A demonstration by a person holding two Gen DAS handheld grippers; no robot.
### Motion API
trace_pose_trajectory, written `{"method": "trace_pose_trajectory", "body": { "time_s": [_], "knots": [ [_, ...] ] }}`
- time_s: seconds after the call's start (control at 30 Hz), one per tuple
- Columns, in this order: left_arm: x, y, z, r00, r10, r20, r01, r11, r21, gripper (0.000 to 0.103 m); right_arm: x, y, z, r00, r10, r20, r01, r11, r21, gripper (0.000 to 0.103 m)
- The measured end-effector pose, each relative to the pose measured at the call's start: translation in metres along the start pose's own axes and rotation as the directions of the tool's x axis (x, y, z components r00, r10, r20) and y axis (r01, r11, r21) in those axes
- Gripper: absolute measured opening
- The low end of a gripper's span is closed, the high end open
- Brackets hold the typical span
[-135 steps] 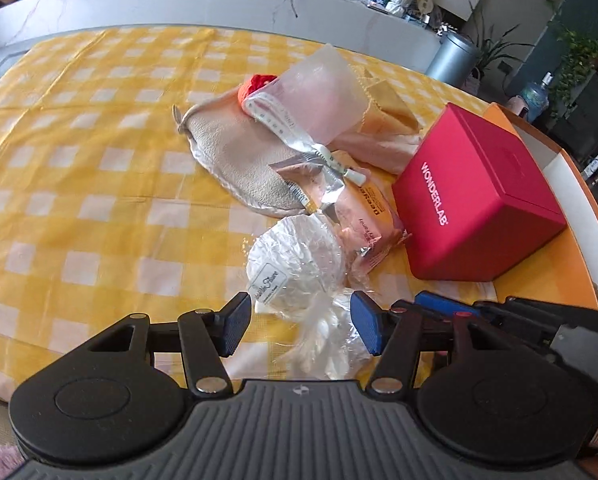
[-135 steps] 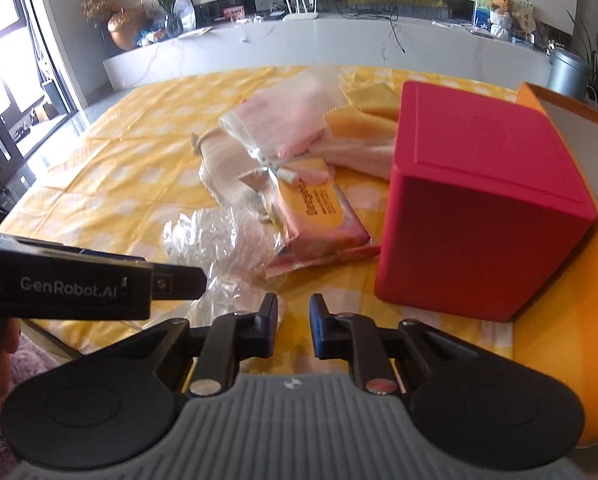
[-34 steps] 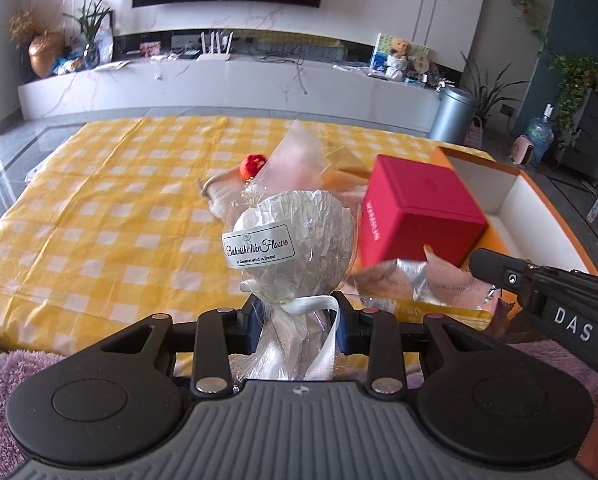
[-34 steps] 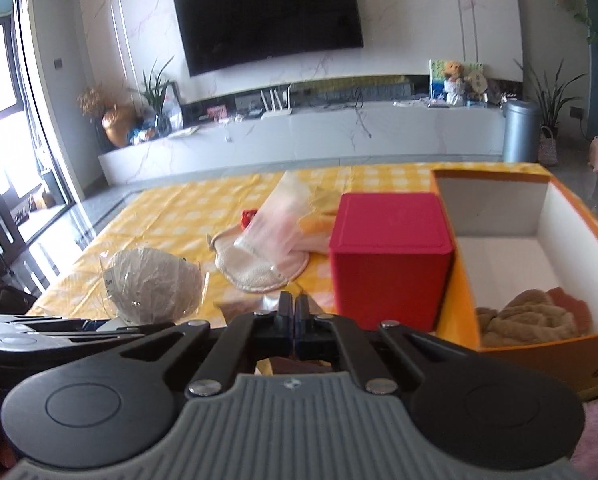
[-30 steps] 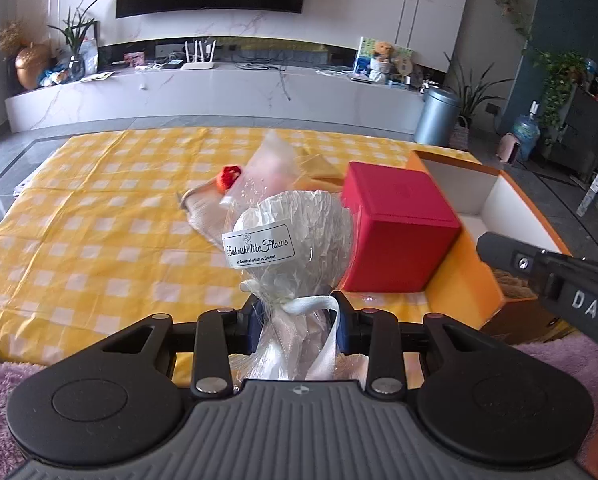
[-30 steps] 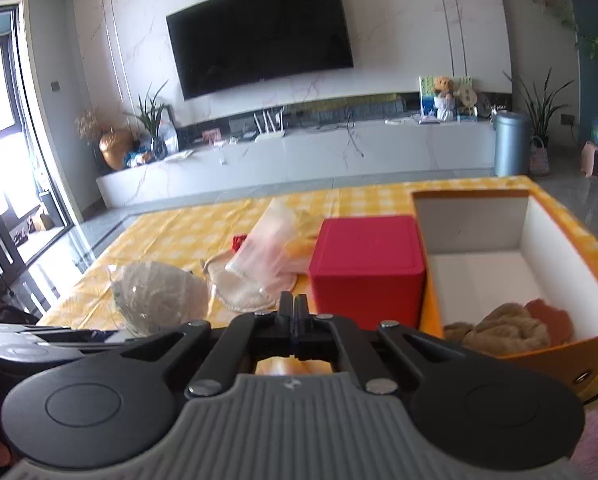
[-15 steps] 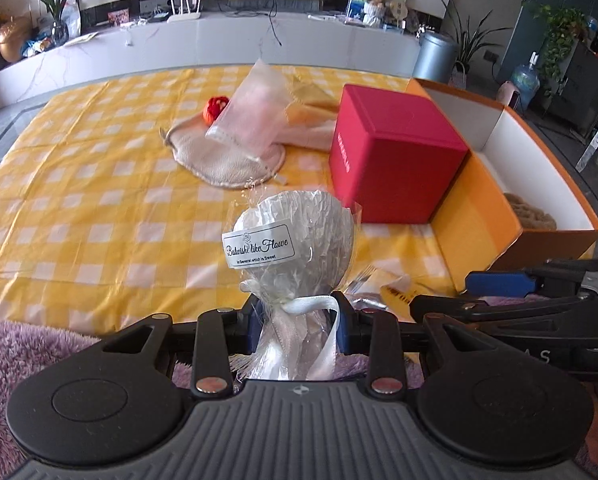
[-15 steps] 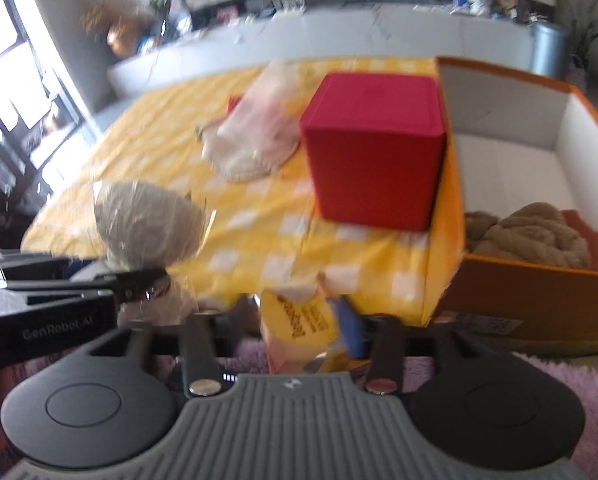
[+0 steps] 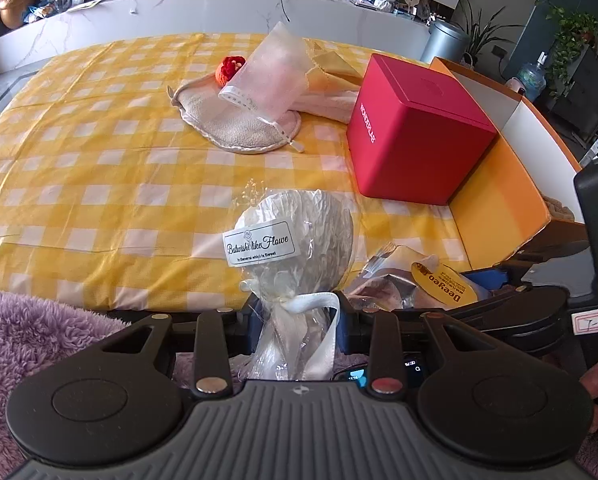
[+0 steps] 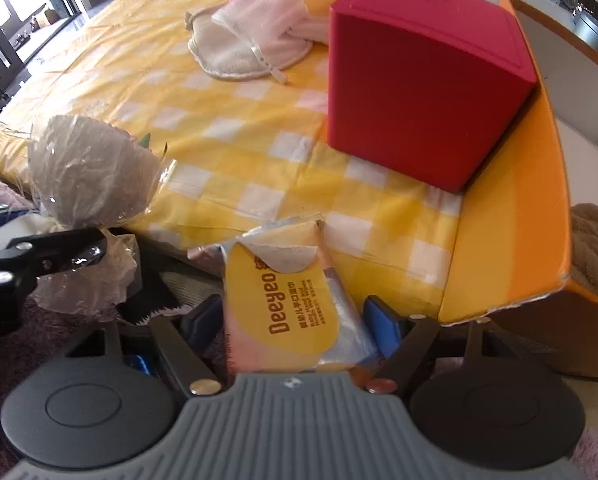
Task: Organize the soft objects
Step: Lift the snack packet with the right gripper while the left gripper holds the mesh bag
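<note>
Yellow checked cloth [image 9: 99, 168] lies ahead of both your claws: your left gripper [image 9: 297, 320] pinches the wrapped flower bundle [image 9: 295, 240] by its neck, while your right gripper [image 10: 291, 320] is opening around the wipes pack [image 10: 291, 304] between its jaws.

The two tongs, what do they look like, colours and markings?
Both the left tongs and the right tongs are black, with two round knuckle discs, a ribbed grey base and silver pivot pins. Their pads are blue. Seen from the left wrist view, the right unit carries a small white handwritten label.
</note>
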State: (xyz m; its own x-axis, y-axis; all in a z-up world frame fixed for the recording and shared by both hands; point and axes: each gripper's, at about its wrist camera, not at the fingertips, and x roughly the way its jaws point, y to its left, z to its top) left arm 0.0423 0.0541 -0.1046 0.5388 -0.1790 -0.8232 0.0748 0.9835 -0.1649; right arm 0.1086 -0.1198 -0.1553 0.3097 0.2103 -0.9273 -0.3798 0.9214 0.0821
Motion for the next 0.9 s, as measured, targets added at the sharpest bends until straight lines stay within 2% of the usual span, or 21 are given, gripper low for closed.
{"method": "trace_pose_trajectory", "body": {
  "time_s": [0.37, 0.67, 0.9],
  "knots": [
    [-0.001, 0.002, 0.000, 1.000, -0.014, 0.000, 0.014, 1.000, -0.007, 0.040, -0.006, 0.004, 0.000, 1.000, -0.011, 0.029, 0.012, 1.000, -0.012, 0.045],
    [-0.017, -0.005, 0.004, 0.999, -0.002, 0.036, 0.002, 1.000, 0.009, 0.040, -0.039, 0.000, -0.004, 0.991, 0.018, 0.134, -0.022, 0.999, 0.035, 0.043],
    [-0.038, -0.020, 0.018, 0.997, -0.022, 0.071, 0.019, 0.999, 0.044, 0.040, -0.087, -0.009, -0.008, 0.967, 0.043, 0.252, -0.064, 0.995, 0.075, 0.043]
  ]
}}
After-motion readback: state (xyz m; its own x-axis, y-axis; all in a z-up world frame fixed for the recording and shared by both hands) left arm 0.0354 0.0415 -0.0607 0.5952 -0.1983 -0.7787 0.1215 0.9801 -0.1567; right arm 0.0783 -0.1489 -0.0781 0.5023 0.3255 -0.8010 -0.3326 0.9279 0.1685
